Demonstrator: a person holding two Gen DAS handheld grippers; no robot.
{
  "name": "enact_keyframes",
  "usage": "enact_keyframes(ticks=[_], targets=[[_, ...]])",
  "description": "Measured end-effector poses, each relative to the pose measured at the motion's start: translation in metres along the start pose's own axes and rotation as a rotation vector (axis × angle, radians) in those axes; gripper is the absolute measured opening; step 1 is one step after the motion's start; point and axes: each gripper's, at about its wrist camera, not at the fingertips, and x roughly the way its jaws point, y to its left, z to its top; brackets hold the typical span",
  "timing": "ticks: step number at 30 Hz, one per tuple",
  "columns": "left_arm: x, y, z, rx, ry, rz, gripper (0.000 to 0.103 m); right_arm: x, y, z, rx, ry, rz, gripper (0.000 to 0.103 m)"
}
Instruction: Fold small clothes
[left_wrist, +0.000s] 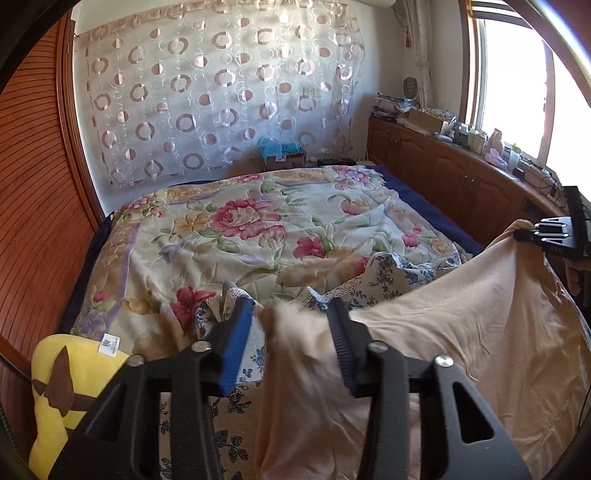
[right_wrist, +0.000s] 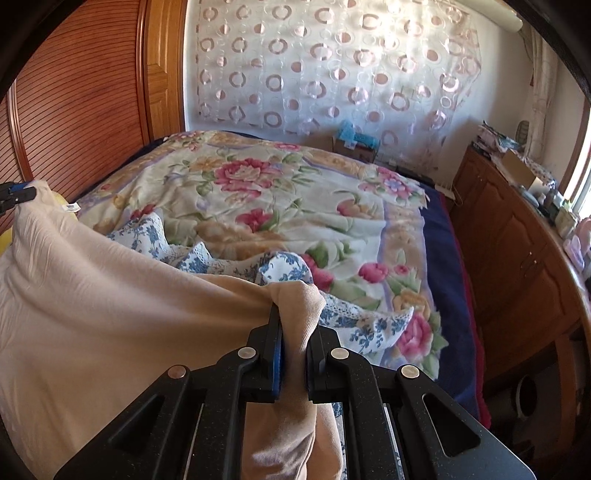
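Looks like the lift-and-spread step, w/ the peach cloth (right_wrist: 110, 295) held up off the bed (left_wrist: 229, 221) by two corners, slack sagging in the middle. Right gripper (right_wrist: 293, 354) pinched narrow on a bunched corner, fabric squeezed between the pads and hanging out below. Left gripper (left_wrist: 291, 332) set fairly wide in its own cam, cloth bunched between the fingers and blurry there; in the right cam at 9 o'clock looks clamped on the far corner, so prob gripping but not 100% sure. Blue flowery cloth (left_wrist: 388, 273) lying crumpled underneath toward 12 o'clock, plus a yellow plush (left_wrist: 62, 387) at 8 o'clock in left view. Next, imo: pull both corners apart to kill the sag, lay it flat on a bare patch of bed clear of the flowery piece, then bring corners together for the first fold. Watch that loose left grip.
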Motion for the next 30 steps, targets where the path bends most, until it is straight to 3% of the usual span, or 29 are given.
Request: enact_keyframes(ticks=[2, 5, 10, 16, 20, 30], targets=[[-0.004, 0.000, -0.001, -0.011, 0.021, -0.030, 0.050, -0.004, 0.000, -0.008, 0.018, 0.007, 0.007, 0.009], [-0.015, -0.005, -0.009, -0.016, 0.040, -0.062, 0.080, -0.010, 0.000, -0.003, 0.040, 0.017, -0.012, 0.033], [-0.040, -0.018, -0.031, -0.016, 0.057, -0.071, 0.080, -0.038, -0.003, -0.010, 0.088, -0.014, -0.003, 0.050], [-0.067, -0.036, -0.063, 0.010, 0.107, -0.085, 0.080, -0.103, 0.003, -0.047, 0.142, -0.025, 0.032, 0.054], [-0.069, -0.041, -0.080, -0.001, 0.154, -0.093, 0.080, -0.135, 0.008, -0.078, 0.168, -0.030, 0.048, 0.066], [-0.056, -0.038, -0.112, -0.031, 0.243, -0.072, 0.080, -0.187, 0.018, -0.133, 0.236, 0.041, 0.102, 0.066]])
